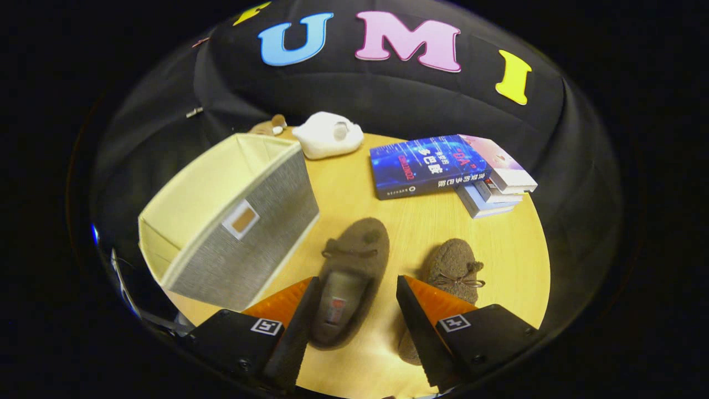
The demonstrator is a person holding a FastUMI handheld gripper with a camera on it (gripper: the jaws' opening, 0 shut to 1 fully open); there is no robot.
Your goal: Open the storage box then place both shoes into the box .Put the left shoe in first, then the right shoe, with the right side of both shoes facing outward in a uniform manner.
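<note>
Two brown fuzzy slippers with small bows lie on the round wooden table point(360, 194), toes pointing away from me. The left slipper point(354, 260) has its heel between my fingers, without either finger touching it. The right slipper point(455, 266) lies just ahead of the right finger, which covers its heel. My gripper point(357, 288) is open above the table. The storage box point(232, 216), grey fabric outside and cream inside, stands open-topped beyond the left finger, to the left of the slippers.
A stack of books point(443, 169) lies beyond the slippers at the far right of the table. A white soft object point(328, 134) and a small brown plush thing point(270, 126) sit at the table's far edge behind the box.
</note>
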